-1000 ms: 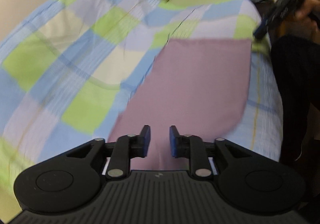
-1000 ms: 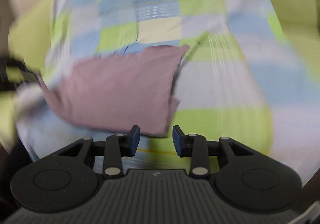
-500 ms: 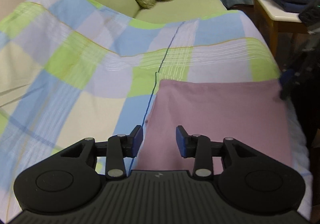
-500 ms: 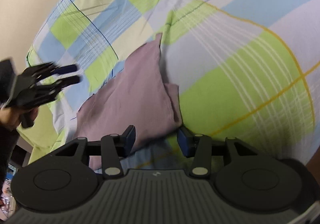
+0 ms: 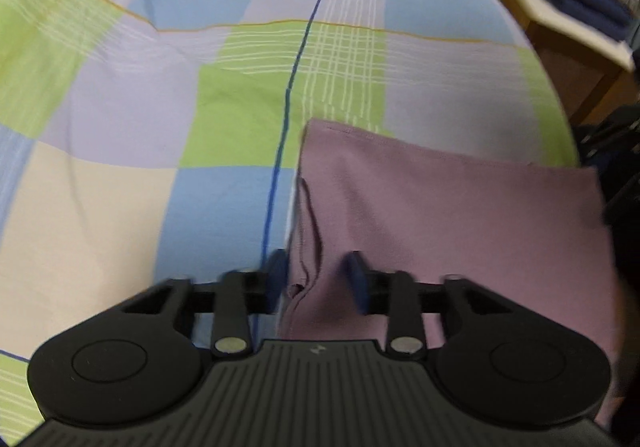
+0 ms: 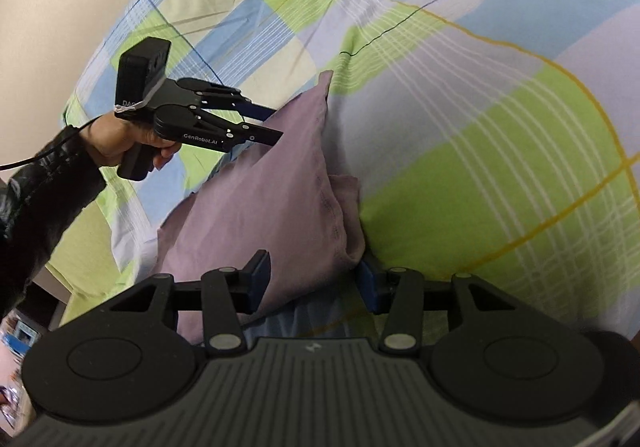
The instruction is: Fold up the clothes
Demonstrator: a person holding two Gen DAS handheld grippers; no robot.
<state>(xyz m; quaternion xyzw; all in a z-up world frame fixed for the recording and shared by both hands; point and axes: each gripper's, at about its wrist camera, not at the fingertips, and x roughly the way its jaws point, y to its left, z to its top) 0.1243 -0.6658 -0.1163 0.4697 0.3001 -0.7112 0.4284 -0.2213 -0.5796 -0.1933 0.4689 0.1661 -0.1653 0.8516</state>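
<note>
Two grippers at mauve garment (image 5: 440, 215), checked bedspread (image 5: 160, 107), jaws parted

Each tool is matte black with a ribbed housing, round discs, silver rivets and blue pads. The left tool (image 6: 262, 123) carries white "GenRobot.AI" lettering, a boxy camera and thin cable; the sleeve (image 6: 38, 195) is glossy black.

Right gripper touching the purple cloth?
Touching: right wrist view shows purple cloth between right gripper jaws, which have just been opening, its fold against one finger.
</note>
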